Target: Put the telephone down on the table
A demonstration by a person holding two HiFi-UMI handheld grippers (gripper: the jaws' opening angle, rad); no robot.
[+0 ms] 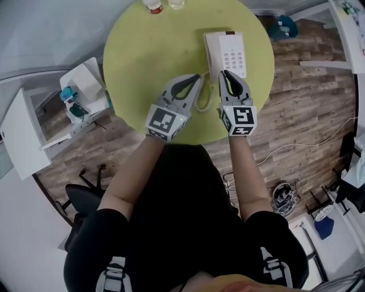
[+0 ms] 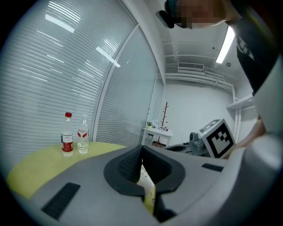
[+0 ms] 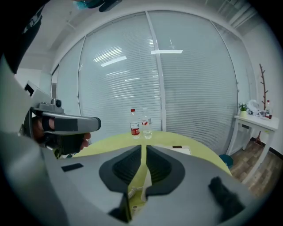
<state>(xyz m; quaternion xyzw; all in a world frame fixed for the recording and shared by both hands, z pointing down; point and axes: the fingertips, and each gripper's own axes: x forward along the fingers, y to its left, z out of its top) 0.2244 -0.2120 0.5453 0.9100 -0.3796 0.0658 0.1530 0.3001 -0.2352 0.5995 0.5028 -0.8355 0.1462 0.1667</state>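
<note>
Telephone (image 1: pixel 227 52) flat on the table (image 1: pixel 148 63), keypad up, right at the tip of the right gripper (image 1: pixel 225 75). Both pairs of jaws pressed together on nothing, left gripper (image 1: pixel 198 78) just beside the right, coiled cord (image 1: pixel 202 104) on the tabletop between them. Two bottles (image 1: pixel 153 5) at the far edge.

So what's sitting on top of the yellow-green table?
A white telephone with its curly cord, and two bottles at the far edge of the table. The left gripper and right gripper hang over the near side, hiding whatever lies beneath them.
</note>
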